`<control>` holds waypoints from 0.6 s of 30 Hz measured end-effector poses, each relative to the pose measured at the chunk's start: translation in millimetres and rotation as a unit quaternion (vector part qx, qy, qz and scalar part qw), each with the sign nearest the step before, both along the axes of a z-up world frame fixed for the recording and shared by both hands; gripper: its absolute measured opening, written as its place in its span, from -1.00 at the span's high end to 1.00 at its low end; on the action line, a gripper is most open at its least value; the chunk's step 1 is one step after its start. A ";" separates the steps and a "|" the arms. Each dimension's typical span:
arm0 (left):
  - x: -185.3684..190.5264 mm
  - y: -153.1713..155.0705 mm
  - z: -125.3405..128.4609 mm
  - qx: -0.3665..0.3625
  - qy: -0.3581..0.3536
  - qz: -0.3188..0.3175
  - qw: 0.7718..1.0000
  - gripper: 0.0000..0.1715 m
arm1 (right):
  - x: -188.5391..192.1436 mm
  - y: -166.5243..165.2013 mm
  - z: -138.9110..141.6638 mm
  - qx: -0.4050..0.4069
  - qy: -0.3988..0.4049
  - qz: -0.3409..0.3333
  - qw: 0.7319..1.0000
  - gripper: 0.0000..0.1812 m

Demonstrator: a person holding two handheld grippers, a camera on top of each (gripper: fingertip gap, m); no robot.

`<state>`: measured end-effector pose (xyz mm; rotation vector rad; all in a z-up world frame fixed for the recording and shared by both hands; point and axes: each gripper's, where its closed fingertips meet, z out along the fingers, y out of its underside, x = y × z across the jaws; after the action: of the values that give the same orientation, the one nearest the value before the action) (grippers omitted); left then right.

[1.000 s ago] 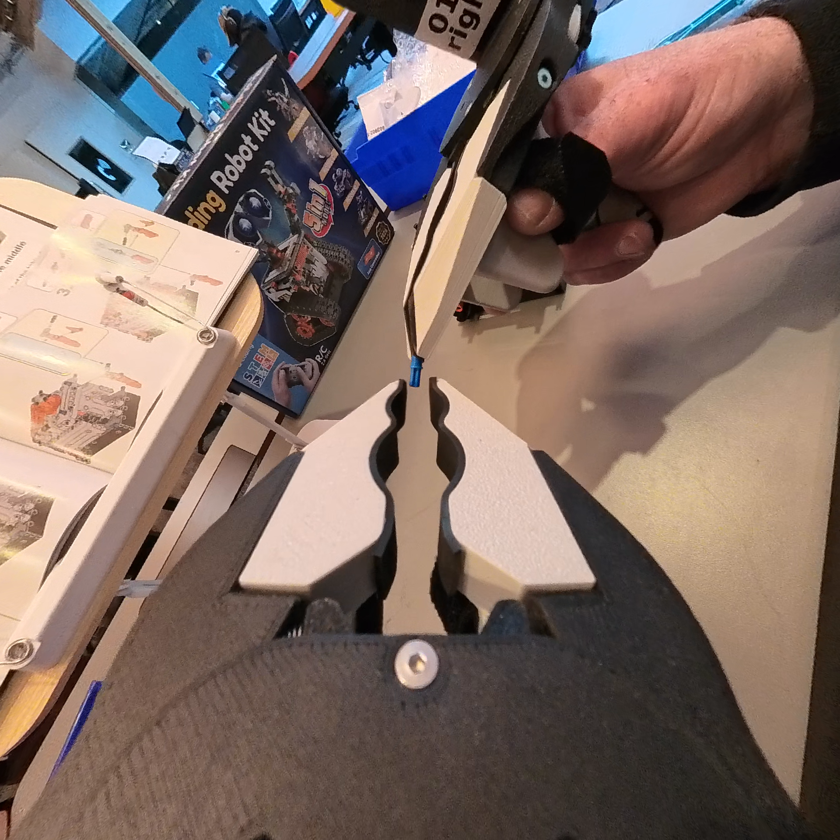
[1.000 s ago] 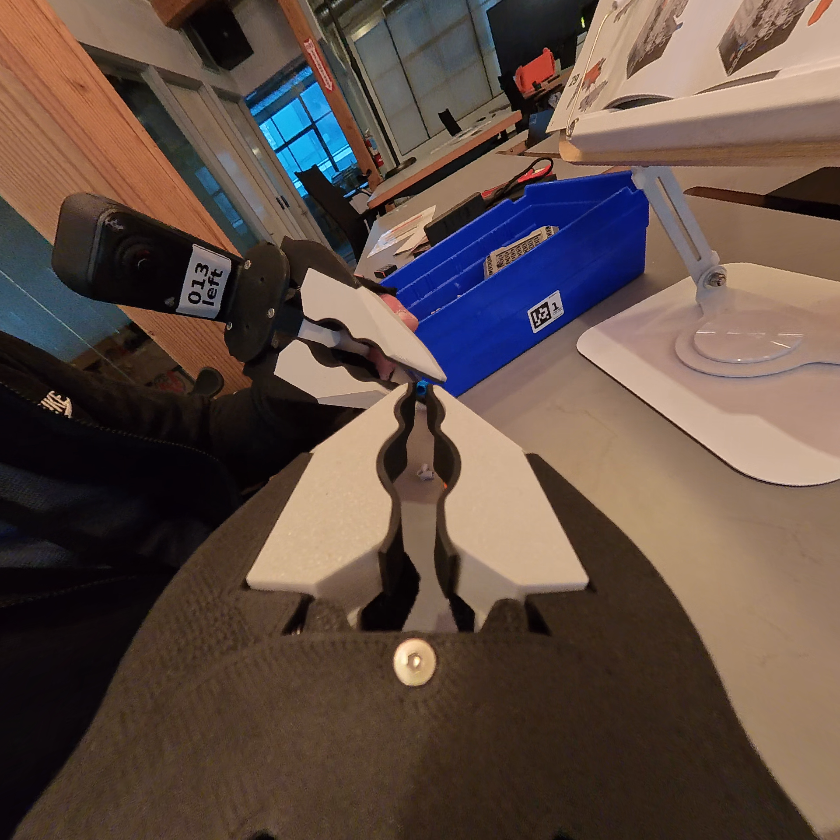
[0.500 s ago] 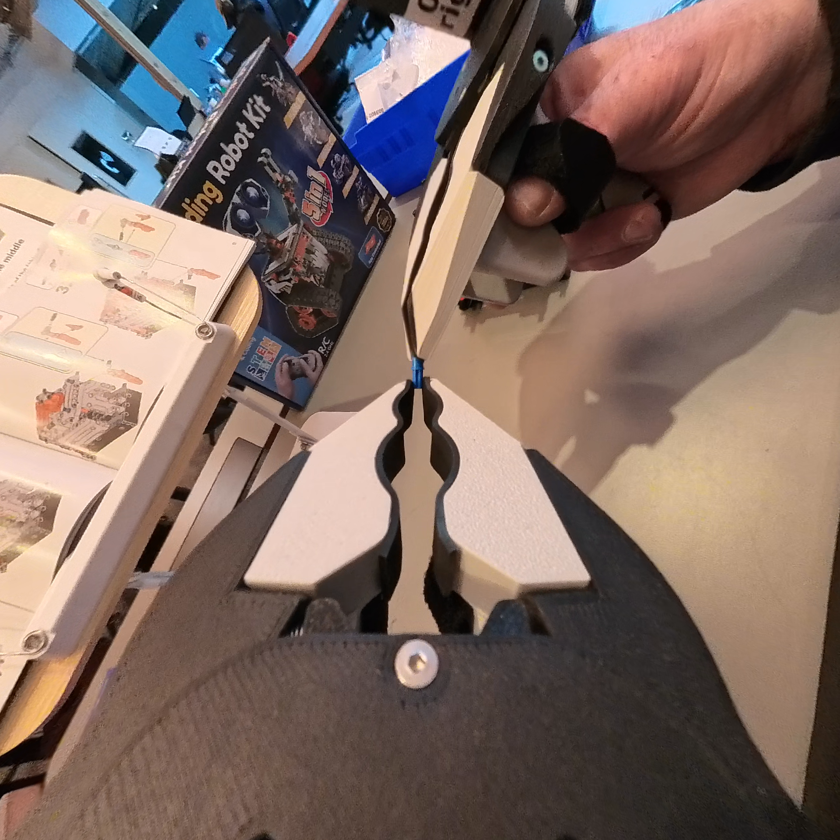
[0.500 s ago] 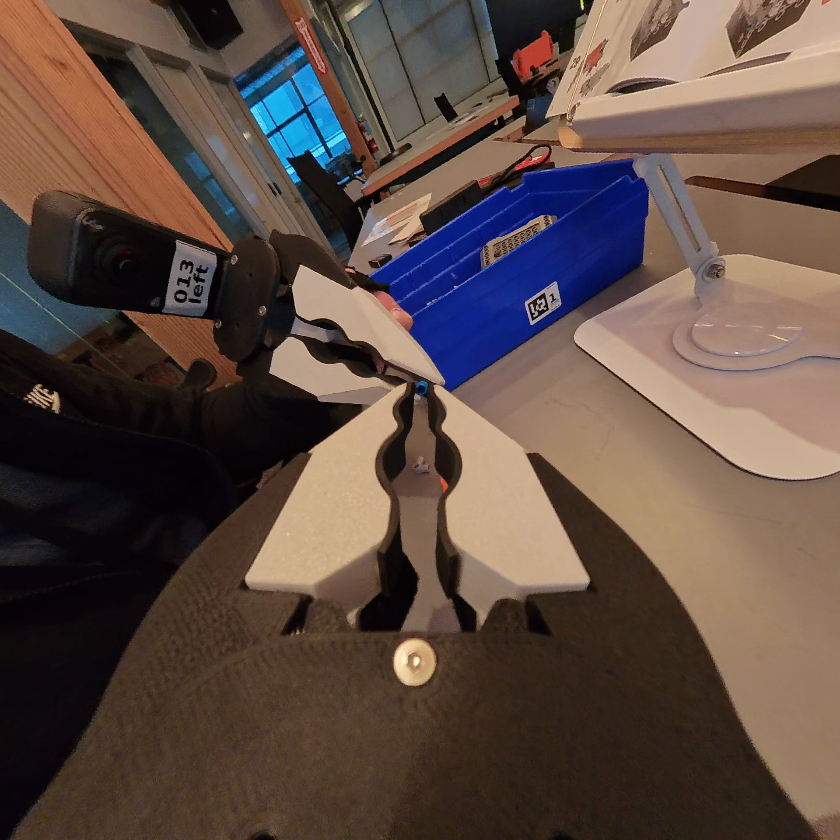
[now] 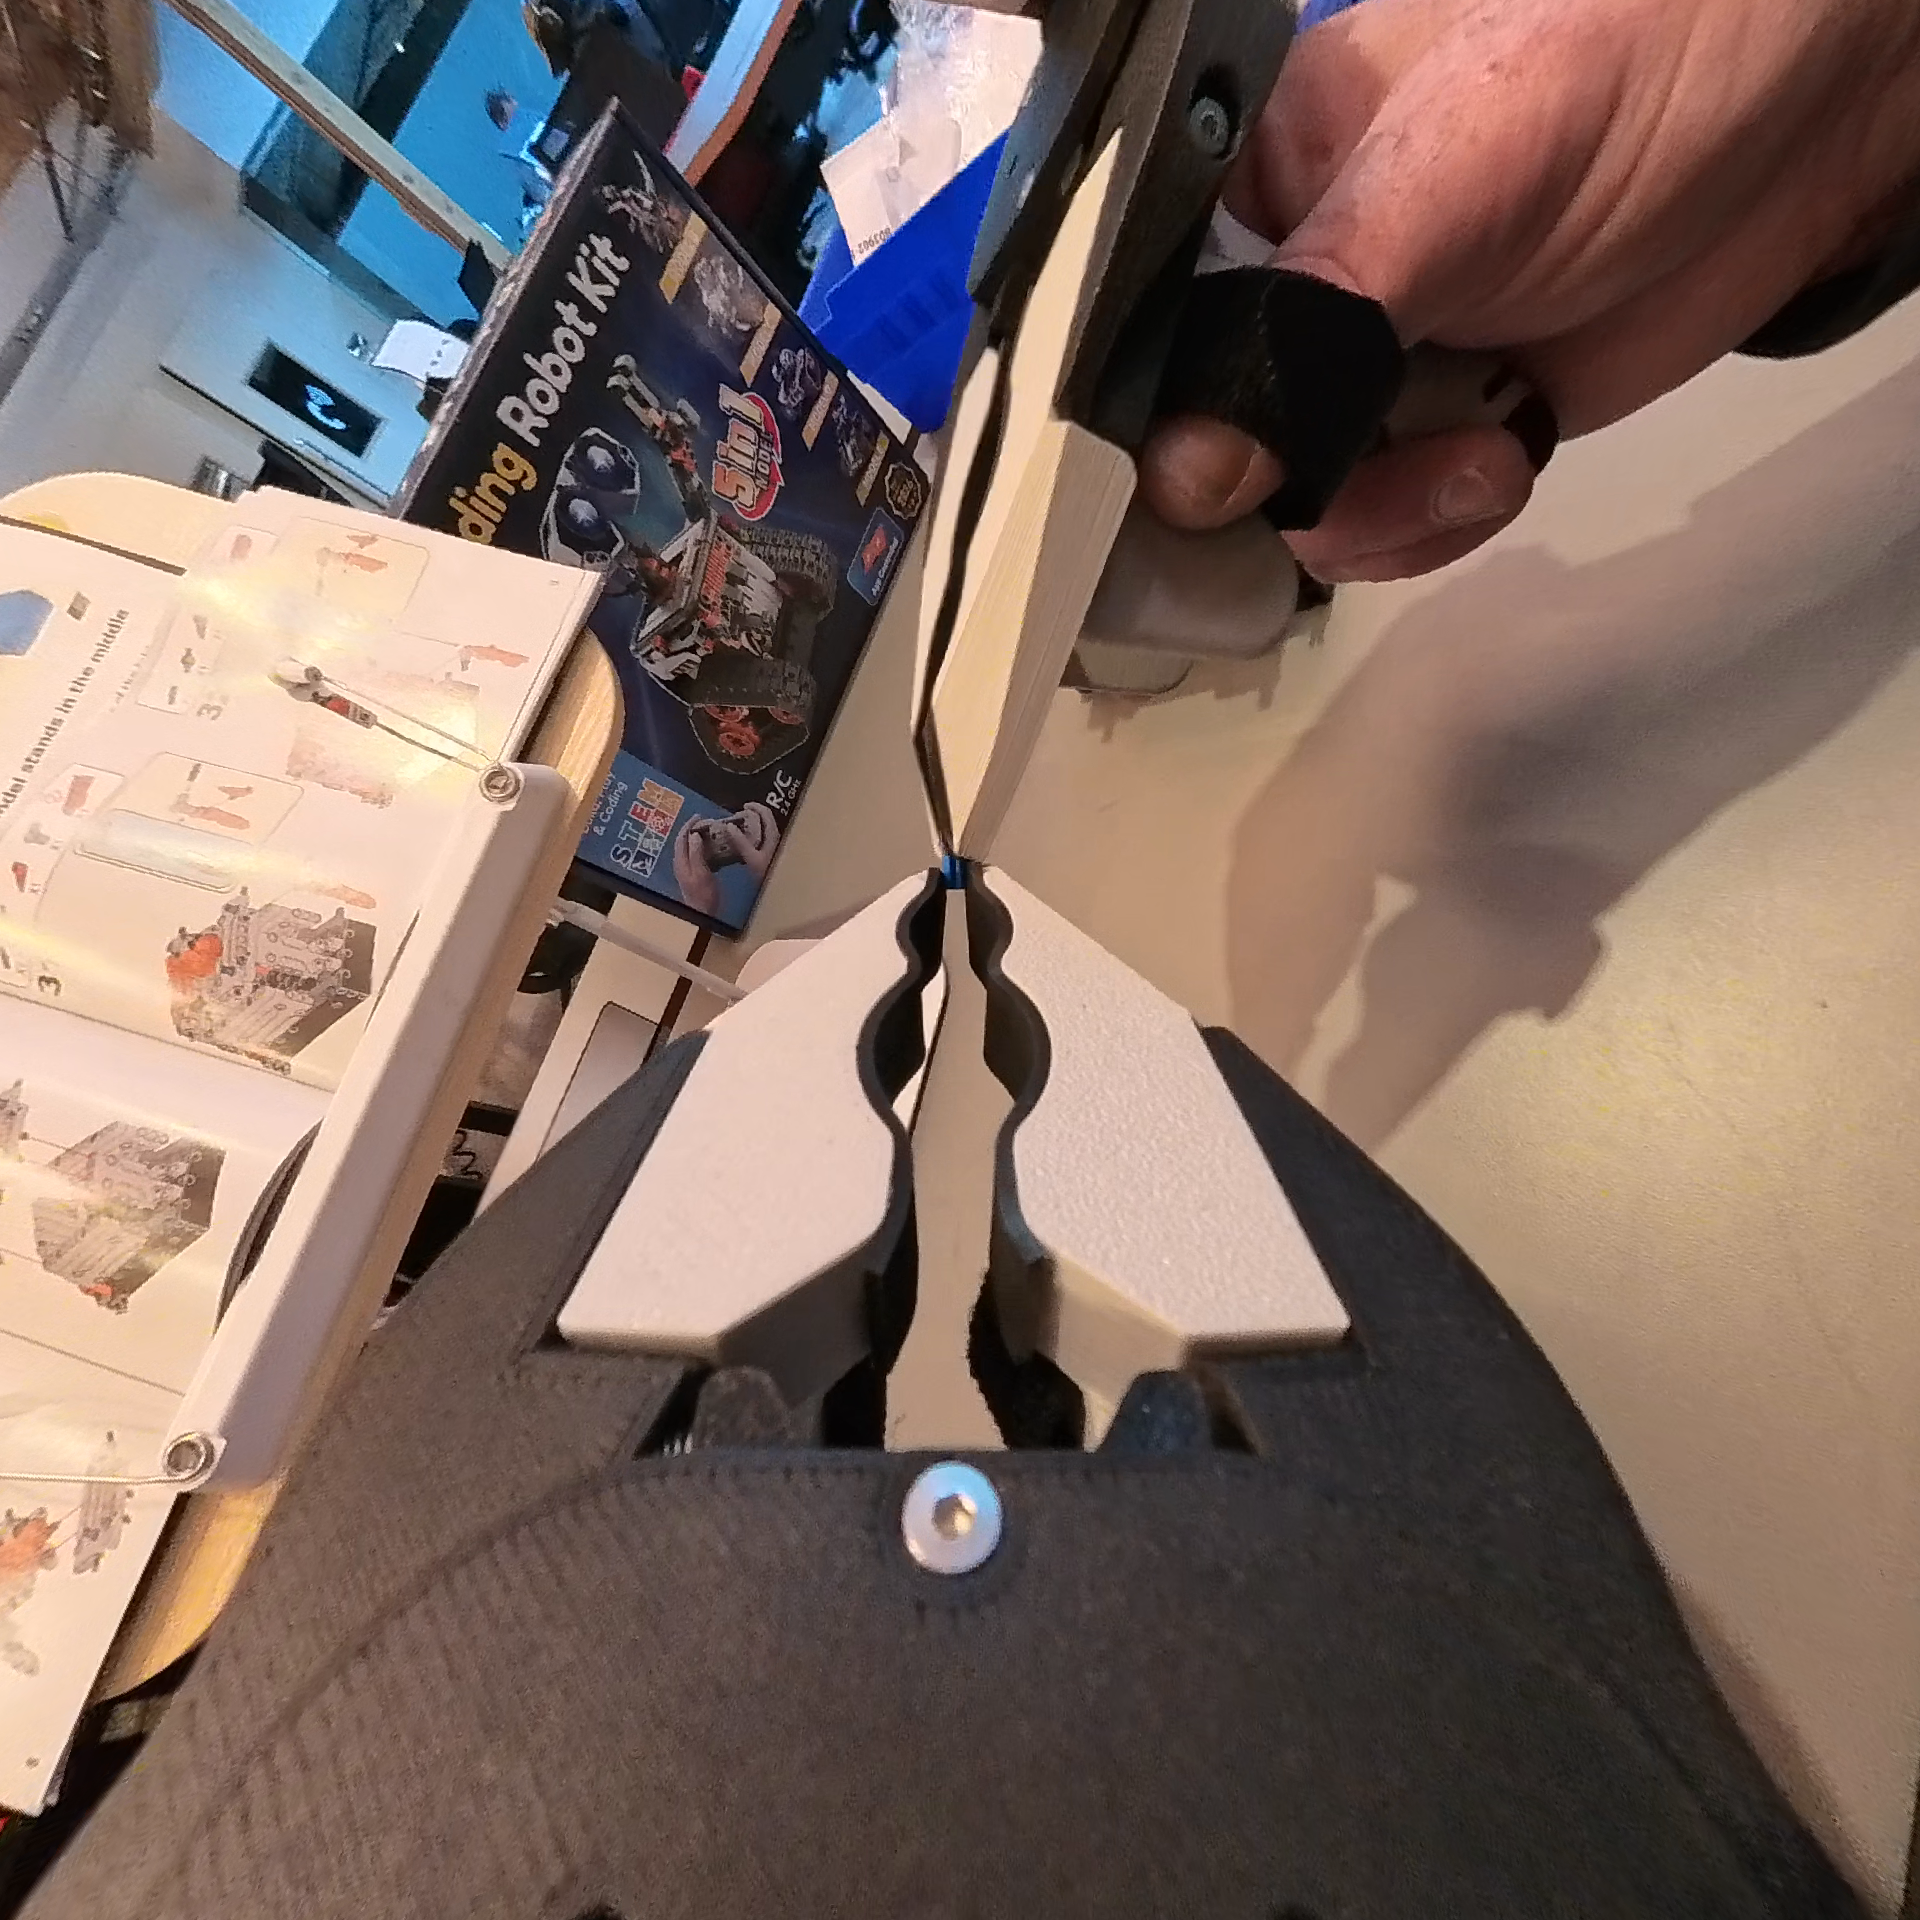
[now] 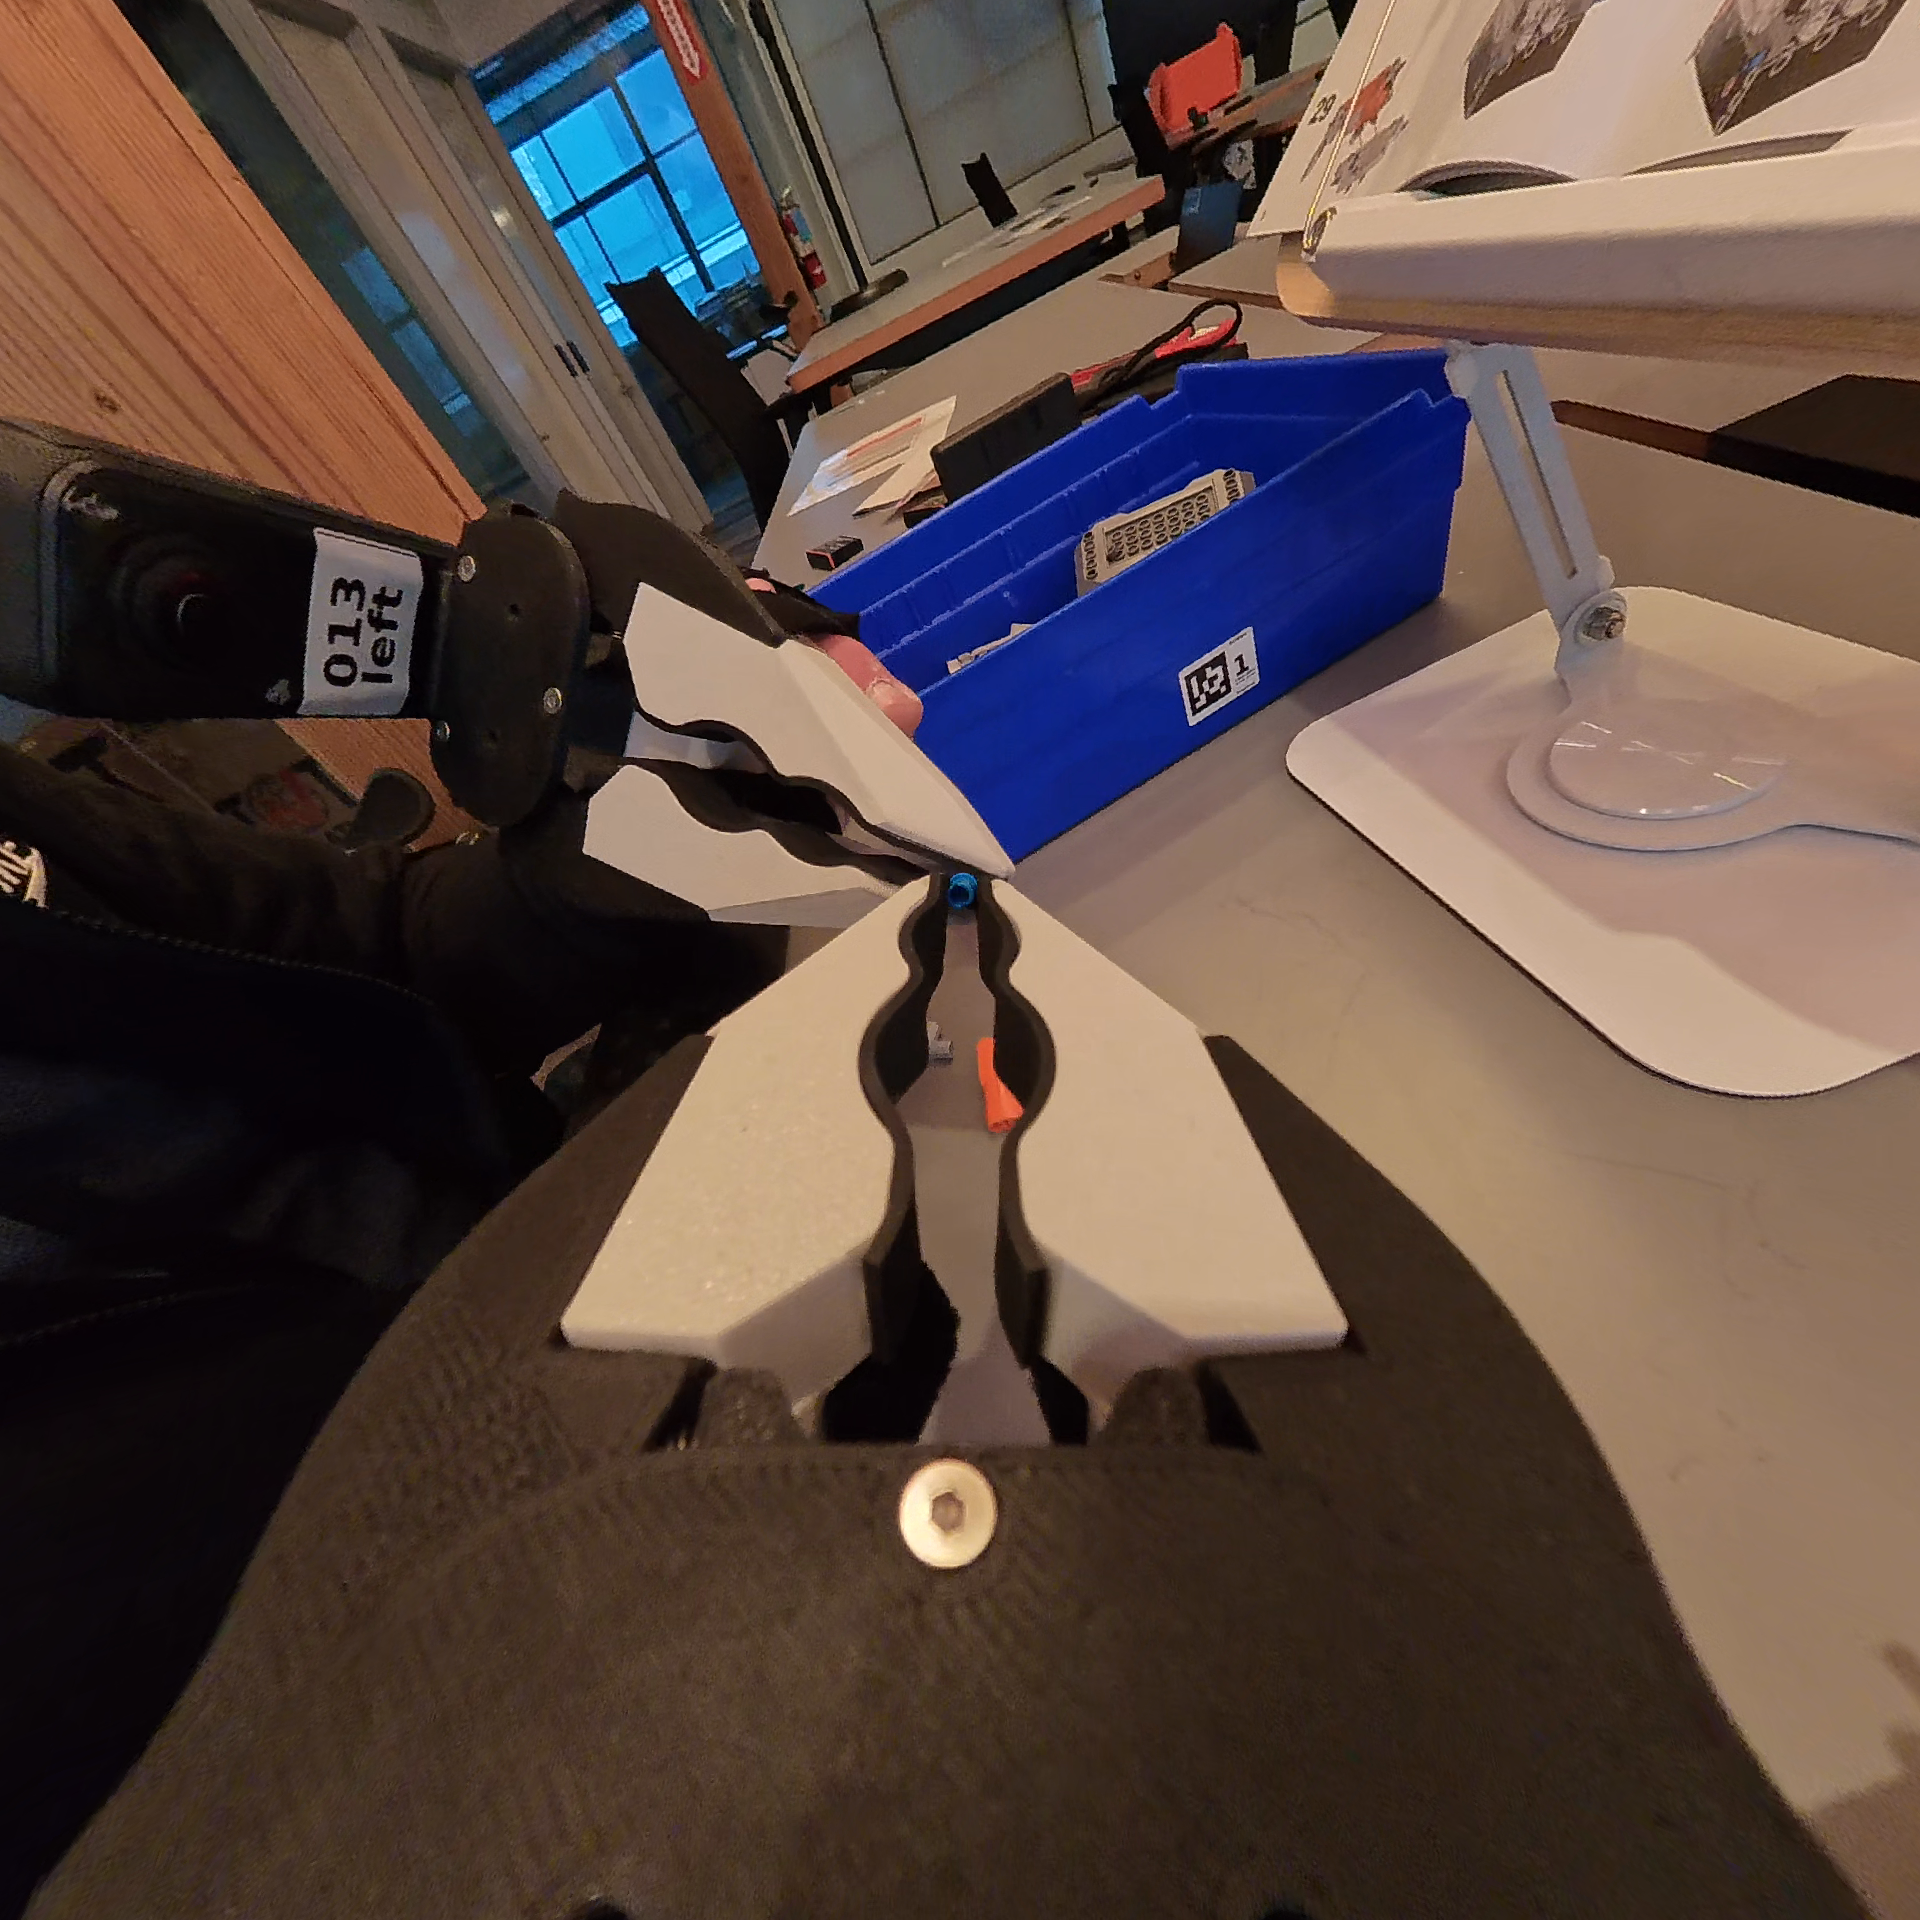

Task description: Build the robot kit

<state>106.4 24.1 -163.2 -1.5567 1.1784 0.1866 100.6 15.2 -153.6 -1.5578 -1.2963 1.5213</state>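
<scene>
A small blue pin [image 5: 954, 873] sits between the tips of both grippers, above the table. My left gripper [image 5: 954, 885] has its white fingers closed on the pin's near end. My right gripper [image 5: 951, 831] comes down from above in the left wrist view, held by a hand [image 5: 1507, 208], and is shut on the pin's other end. In the right wrist view the blue pin [image 6: 961, 889] shows at the tips of my right gripper [image 6: 961, 902], with the left gripper [image 6: 977, 857] coming in from the left.
A blue bin [image 6: 1143, 665] with grey parts stands behind the grippers. A white book stand base [image 6: 1558, 831] is at the right, with an instruction booklet [image 5: 156, 831] on the stand. A kit box [image 5: 675, 520] leans behind. An orange piece [image 6: 995, 1091] lies on the table. My left and right fingertips are right by each other.
My left gripper moved up to the blue pin and closed its fingers on it. The right gripper kept its hold on the pin and shifted slightly closer.
</scene>
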 end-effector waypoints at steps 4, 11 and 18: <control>0.6 -0.3 2.3 0.001 -0.011 -0.003 1.000 0.97 | 0.6 0.1 2.3 -0.008 0.008 0.002 1.000 0.97; -1.4 -0.2 9.0 -0.001 -0.042 -0.005 0.999 0.94 | 6.4 6.5 12.7 -0.049 0.043 0.005 0.998 0.97; -4.4 -2.7 9.2 -0.017 -0.050 -0.002 0.999 0.87 | 7.2 4.8 15.4 -0.059 0.054 0.017 0.997 0.97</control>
<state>102.0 21.5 -154.0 -1.5743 1.1119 0.0859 107.8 20.0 -138.2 -1.5094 -1.1955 1.7068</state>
